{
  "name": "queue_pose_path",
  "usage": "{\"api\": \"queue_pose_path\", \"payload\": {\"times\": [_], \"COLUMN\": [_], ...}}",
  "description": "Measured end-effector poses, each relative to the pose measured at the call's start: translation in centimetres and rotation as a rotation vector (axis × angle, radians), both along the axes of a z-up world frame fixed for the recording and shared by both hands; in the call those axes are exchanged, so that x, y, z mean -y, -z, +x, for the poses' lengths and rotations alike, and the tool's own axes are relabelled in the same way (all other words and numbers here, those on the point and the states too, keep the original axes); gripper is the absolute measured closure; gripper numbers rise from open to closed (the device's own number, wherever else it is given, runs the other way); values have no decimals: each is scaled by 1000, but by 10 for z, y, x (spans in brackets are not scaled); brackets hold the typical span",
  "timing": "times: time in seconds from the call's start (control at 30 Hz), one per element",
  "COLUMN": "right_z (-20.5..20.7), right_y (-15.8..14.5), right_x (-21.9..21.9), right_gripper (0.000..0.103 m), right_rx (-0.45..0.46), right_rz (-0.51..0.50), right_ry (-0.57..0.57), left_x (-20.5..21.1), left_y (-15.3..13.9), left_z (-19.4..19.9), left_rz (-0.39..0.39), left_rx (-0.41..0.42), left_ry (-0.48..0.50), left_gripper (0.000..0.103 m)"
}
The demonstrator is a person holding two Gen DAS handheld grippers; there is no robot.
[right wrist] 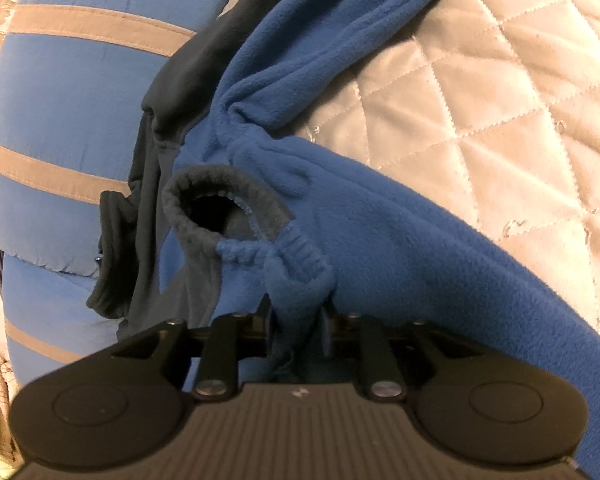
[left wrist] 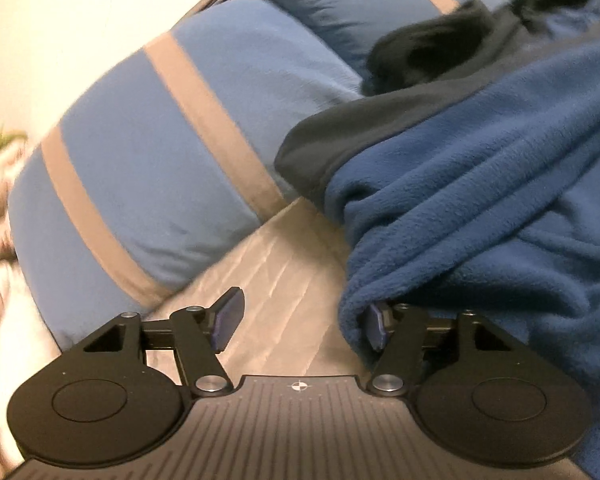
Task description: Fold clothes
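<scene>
A quilted bed (right wrist: 480, 92) carries striped blue pillows (left wrist: 140, 152) at its far left, and a blue fleece garment (right wrist: 380, 240) lies across it with a dark garment (right wrist: 172, 80) beneath. The left claw (left wrist: 304, 324) stands open — fleece drapes over its right finger (left wrist: 376, 326) only. The right claw (right wrist: 296, 332) has a fleece fold between its fingers; whether they press it I cannot tell.

Left claw (left wrist: 302, 322) parted, blue fleece (left wrist: 480, 208) beside

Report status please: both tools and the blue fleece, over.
Left tool open, fleece edge draped on one finger. Right tool partly open, blue fleece bunched between its fingers. Dark garment lies under the fleece, against striped pillow.
</scene>
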State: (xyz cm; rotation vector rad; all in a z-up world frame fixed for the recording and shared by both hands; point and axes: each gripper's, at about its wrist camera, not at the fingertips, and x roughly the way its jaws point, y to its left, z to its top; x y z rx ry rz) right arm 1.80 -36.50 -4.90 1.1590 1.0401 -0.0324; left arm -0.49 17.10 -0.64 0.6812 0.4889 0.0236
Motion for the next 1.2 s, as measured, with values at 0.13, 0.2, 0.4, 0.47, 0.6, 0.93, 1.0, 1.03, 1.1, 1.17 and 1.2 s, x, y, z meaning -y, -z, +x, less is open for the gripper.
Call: {"api": "queue_pose_path", "payload": {"times": [0.13, 0.2, 0.4, 0.47, 0.6, 0.93, 1.0, 1.03, 1.1, 1.17, 1.2], "right_z": [1, 1, 3, 4, 4, 2, 3, 3, 4, 5, 5], "right_y": [-3, -3, -2, -2, -2, -6, -7, -8, -7, -8, -8], "right_x": [-5, -6, -7, -6, -5, -3, -4, -4, -5, -5, -5], "right_gripper": [78, 79, 79, 79, 67, 32, 30, 29, 27, 26, 26], "right_rx": [21, 30, 38, 34, 23, 25, 32, 33, 33, 34, 33], "right_rz": [-25, -25, -8, 0, -2, 27, 25, 22, 24, 29, 30], "right_ry": [-25, -33, -57, -56, -58, -63, -74, -77, -80, -82, -83], "left_x": [-13, -22, -56, -59, -68, -110, -115, -118, -132, -147, -152], "left_y": [-7, -12, -19, -19, -21, -35, -33, -32, -28, -25, -23], "left_z": [5, 9, 23, 26, 26, 8, 8, 8, 5, -1, -3], "left_rz": [-137, -243, -581, -620, -730, -1132, -1226, -1282, -1429, -1540, -1574], "left_rx": [-23, -46, -134, -151, -203, -198, -197, -199, -162, -114, -95], "left_ry": [-41, -80, -213, -243, -289, -274, -277, -280, -321, -378, -405], "left_gripper": [42, 42, 41, 36, 21, 22, 22, 22, 22, 22, 21]}}
